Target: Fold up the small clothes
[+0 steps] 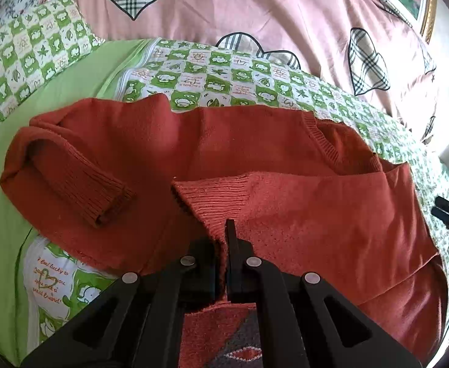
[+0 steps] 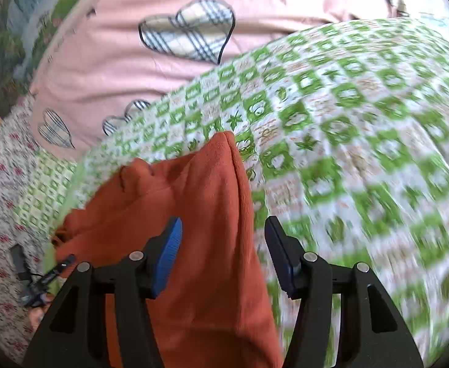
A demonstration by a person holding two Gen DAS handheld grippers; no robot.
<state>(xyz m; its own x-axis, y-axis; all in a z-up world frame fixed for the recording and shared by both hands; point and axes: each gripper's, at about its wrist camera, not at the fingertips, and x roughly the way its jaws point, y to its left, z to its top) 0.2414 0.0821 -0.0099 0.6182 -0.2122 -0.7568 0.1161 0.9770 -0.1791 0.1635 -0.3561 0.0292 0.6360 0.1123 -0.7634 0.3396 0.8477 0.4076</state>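
Mid-fold — left hand-held gripper [image 1: 226, 239] clamped tight on the rust sweater's [image 1: 255, 141] ribbed hem, on the bed [image 1: 71, 82]; right hand-held gripper [image 2: 222, 257] half-open, empty. Next probably: carry hem across.

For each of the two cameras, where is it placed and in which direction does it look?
Left wrist: sits on the left claw, looks down its fingers at the sweater on the bed; claw shut on a sweater edge.
Right wrist: sits on the right claw, looks down over the sweater's side; claw open, pinching nothing.
Shared: sweater, green checked bed cover, pink quilt; the right claw shows at the left view's right edge.
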